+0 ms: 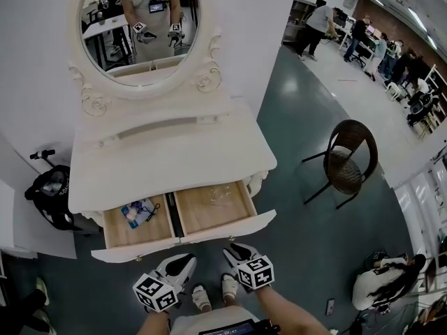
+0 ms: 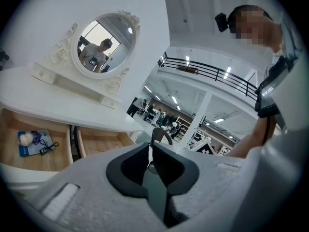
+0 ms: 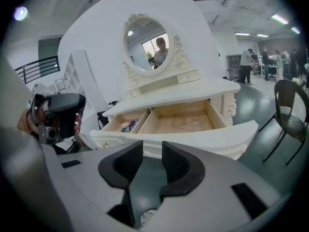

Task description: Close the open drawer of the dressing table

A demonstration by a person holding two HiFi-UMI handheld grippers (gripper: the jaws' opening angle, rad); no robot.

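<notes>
The white dressing table (image 1: 167, 160) has its wide drawer (image 1: 183, 240) pulled out, showing two wooden compartments. A blue packet with small items (image 1: 139, 212) lies in the left compartment; the right one looks almost bare. My left gripper (image 1: 184, 261) hangs just in front of the drawer's white front, below its middle, with its jaws (image 2: 150, 144) shut on nothing. My right gripper (image 1: 235, 249) is beside it under the right compartment. Its jaws (image 3: 152, 148) stand open with nothing between them and point at the drawer front (image 3: 193, 139), a short way off.
An oval mirror (image 1: 143, 19) tops the table. A dark wicker chair (image 1: 349, 155) stands on the green floor to the right and a black bag (image 1: 49, 190) to the left. My shoes (image 1: 202, 297) are below the drawer. A person (image 1: 384, 281) crouches at lower right.
</notes>
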